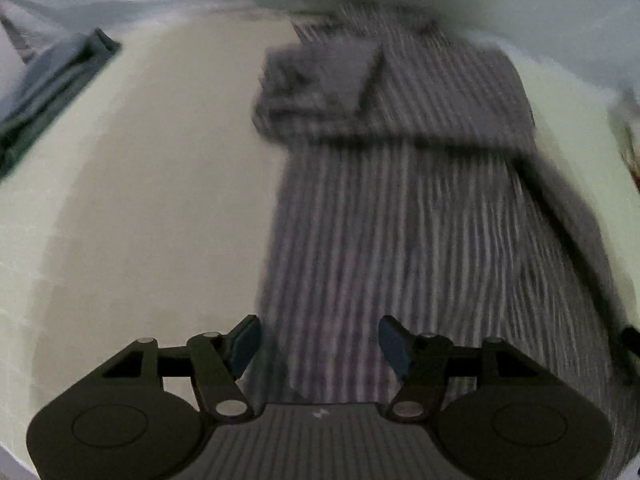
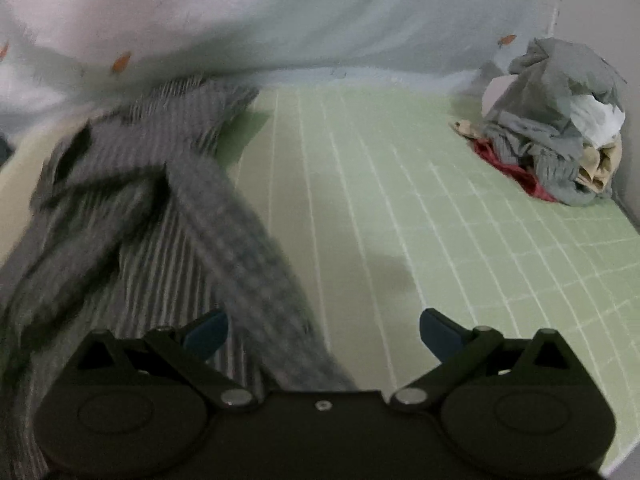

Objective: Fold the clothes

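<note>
The grey striped garment lies spread on the pale green gridded mat, its upper part folded across in blurred layers, a long sleeve trailing diagonally toward the right gripper; the left gripper hangs over the cloth's lower edge; both stand with fingers wide apart, holding nothing; a heap of grey, white, cream and red clothes sits in the mat's far corner, well apart; a folded blue-grey garment lies at the left; white spotted fabric hangs behind; no writing is readable.
</note>
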`<state>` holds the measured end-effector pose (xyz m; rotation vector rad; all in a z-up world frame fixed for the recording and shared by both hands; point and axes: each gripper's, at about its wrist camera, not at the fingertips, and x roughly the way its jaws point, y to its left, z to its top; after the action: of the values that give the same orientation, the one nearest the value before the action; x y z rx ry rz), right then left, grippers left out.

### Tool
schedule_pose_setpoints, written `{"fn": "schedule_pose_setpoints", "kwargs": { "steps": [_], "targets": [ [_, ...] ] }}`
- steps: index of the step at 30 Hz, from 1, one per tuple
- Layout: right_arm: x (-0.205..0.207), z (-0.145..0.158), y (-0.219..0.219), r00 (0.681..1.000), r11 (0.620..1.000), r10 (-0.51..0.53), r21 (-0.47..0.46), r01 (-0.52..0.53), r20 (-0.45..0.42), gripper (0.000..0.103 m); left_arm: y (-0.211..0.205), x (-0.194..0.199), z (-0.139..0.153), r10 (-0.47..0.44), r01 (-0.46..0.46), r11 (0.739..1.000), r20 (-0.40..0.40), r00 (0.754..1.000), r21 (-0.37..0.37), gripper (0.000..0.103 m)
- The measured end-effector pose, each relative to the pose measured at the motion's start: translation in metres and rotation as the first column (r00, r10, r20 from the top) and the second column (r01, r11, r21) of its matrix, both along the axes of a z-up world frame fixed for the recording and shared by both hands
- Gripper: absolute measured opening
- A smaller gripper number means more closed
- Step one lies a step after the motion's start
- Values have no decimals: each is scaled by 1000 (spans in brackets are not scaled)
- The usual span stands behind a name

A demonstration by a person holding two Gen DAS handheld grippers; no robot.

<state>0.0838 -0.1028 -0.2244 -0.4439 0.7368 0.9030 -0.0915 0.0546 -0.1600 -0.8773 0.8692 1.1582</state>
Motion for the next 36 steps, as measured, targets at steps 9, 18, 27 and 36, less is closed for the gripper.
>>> {"fn": "schedule_pose_setpoints", "kwargs": {
  "steps": [9,18,27,36],
  "targets": [
    [-11,-12,-43,999,998,-41,-51,41,-5,87,-48,-9,-19,-27,24,998,-44,999,-62,72],
    [-17,-11,-49,999,998,-19,-61,17,-45,9,-54,-15,-19,-59,53,995,-69,996,-81,73],
    [-45,5,-57,977,997,35,81,-19,-210,7,-58,-19,-22,-116,108,989,-77,990,-102,74],
    [-97,11,-40,931,979,168,167,-119,-323,5,-69,-31,-22,-203,196,975,-63,977,-105,74]
  ]
}}
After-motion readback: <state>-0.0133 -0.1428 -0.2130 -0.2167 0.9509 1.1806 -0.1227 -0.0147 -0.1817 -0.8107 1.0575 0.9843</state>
